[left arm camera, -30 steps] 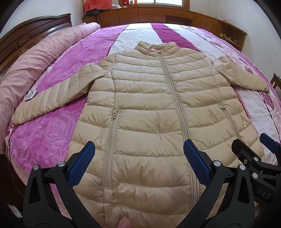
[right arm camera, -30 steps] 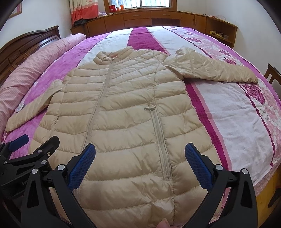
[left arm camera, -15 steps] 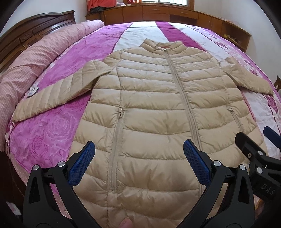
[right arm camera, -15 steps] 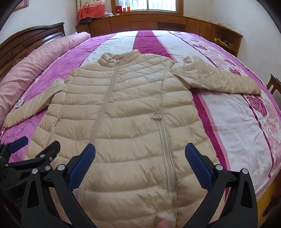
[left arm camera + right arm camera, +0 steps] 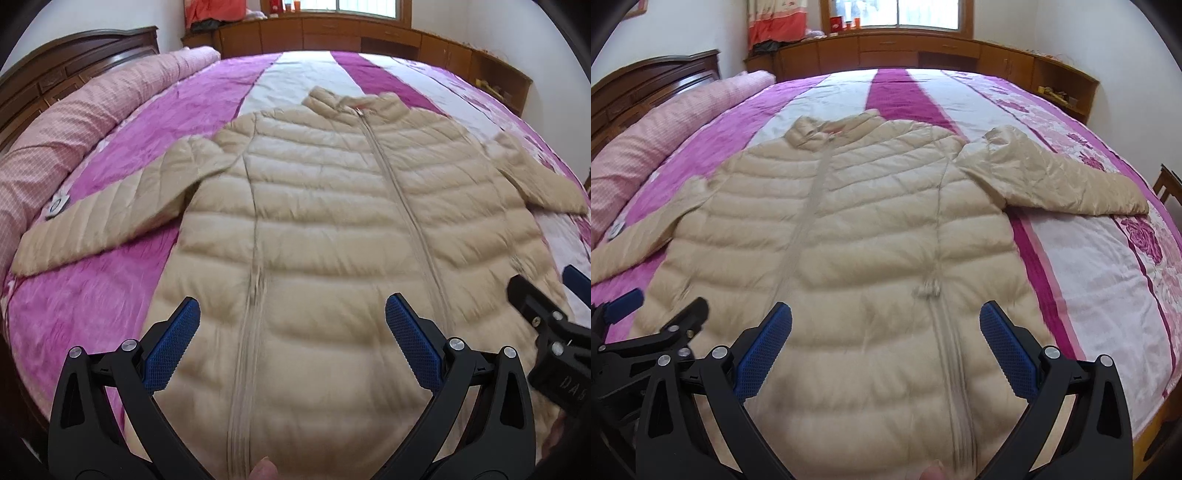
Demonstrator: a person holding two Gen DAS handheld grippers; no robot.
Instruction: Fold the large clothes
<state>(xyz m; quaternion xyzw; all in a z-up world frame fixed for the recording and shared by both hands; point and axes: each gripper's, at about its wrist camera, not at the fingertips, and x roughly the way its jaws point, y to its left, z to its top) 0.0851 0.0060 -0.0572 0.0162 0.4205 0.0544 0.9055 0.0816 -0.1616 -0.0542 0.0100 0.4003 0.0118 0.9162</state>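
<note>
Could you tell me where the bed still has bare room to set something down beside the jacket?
Bare bedspread lies below the jacket's right-hand sleeve, and beyond the collar. A narrower strip runs below the other sleeve. The middle is crowded.

Bed [image 5: 122, 295] w/ magenta, pink & white striped floral cover. Lying directly on it: beige puffer jacket [image 5: 332, 240], spread flat, front up, zipped, sleeves out to both sides, collar twd far end. Rolled pink checked quilt [image 5: 74, 125] along left edge by headboard.
</note>
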